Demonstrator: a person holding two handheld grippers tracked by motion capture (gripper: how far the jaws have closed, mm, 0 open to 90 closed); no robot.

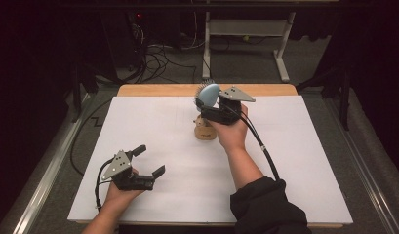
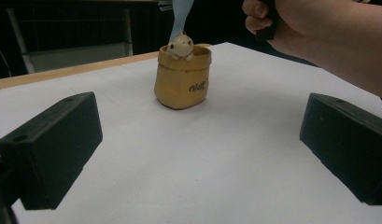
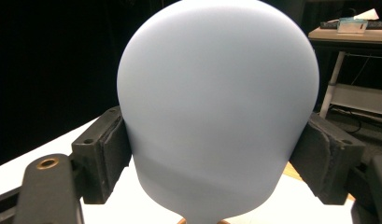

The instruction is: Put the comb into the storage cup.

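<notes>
The white table sheet (image 1: 177, 161) is brightly and evenly lit from above, while the room around it sinks into near black. Shadows under the hands are soft and faint. The high view is slightly grainy. In the right gripper view, the close pale blue brush (image 3: 219, 112) looks soft, without glare.

Brush (image 1: 209, 94) upright in holder (image 1: 205, 130), mid-table (image 1: 285, 195); left tool (image 1: 149, 160) near front-left.
</notes>
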